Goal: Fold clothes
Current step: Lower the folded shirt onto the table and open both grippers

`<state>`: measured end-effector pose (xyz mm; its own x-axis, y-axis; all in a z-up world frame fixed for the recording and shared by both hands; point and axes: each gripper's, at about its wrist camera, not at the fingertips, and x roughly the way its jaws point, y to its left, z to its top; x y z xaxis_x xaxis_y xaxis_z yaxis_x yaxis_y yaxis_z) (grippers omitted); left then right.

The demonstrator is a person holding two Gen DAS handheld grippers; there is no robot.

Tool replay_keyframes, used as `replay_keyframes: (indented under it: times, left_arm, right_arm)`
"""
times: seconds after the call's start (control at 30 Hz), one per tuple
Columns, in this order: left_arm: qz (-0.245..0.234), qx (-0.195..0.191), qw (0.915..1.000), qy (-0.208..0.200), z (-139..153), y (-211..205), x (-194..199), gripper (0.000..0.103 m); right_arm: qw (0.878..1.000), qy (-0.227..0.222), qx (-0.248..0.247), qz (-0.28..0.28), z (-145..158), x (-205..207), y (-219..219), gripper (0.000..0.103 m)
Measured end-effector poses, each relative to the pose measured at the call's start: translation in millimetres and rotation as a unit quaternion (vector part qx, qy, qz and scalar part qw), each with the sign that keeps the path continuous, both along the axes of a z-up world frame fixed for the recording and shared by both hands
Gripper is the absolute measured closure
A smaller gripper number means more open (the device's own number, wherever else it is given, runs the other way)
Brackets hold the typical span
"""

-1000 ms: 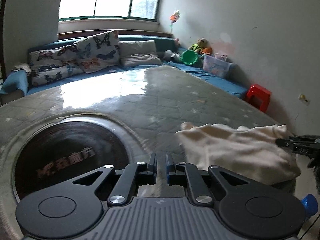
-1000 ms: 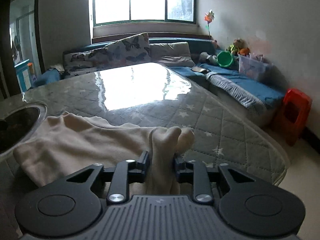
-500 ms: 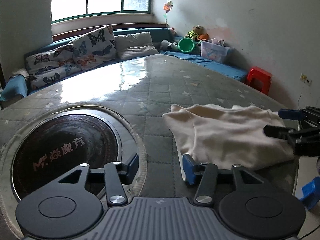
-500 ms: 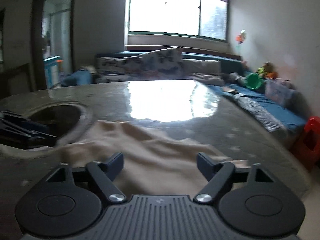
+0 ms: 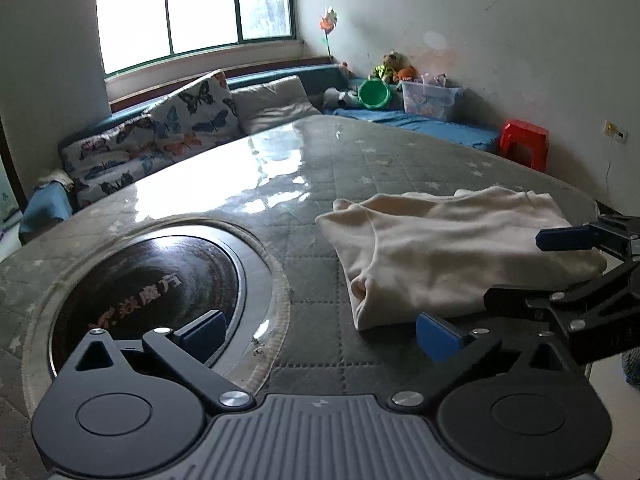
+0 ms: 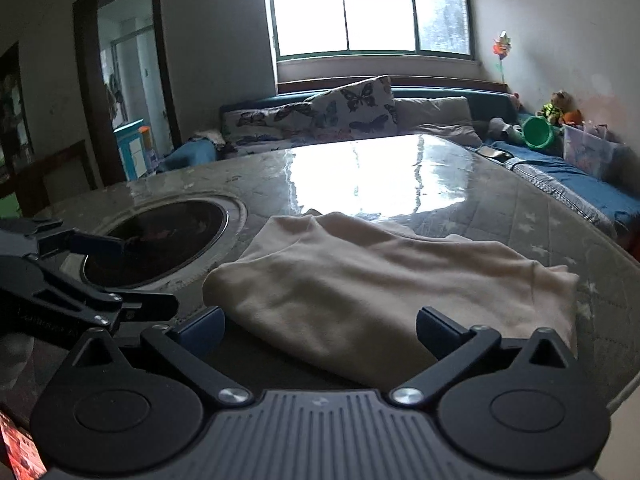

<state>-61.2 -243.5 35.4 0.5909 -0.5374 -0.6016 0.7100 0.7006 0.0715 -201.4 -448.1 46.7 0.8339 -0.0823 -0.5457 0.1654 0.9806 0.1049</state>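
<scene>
Opening both grippers, left (image 5: 320, 332) and right (image 6: 320, 330), we grasp nothing; the cloth (image 6: 384, 292) lies folded at the tabletop (image 5: 320, 184) edge.

The only writing stands on the dark round cooktop (image 5: 148, 292) set into the table (image 5: 320, 184): a line of pale orange-pink Chinese characters after a small logo mark, seen at a slant in the left wrist view. The last two characters read 魔方; the rest is too blurred to make out. In the right wrist view the print is too dim to read.
</scene>
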Motion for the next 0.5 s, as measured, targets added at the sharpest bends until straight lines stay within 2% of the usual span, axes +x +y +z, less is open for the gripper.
replay_keyframes:
  times: [0.23,0.5]
  left_arm:
    - [0.013,-0.019,0.9997,-0.005,5,11,-9,0.000]
    - [0.023,-0.019,0.9992,-0.026,10,21,-23,0.000]
  right_arm:
    - [0.999,0.009,0.032,-0.029,-8,-3,-7,0.000]
    - [0.999,-0.009,0.031,-0.033,-5,-13,1,0.000]
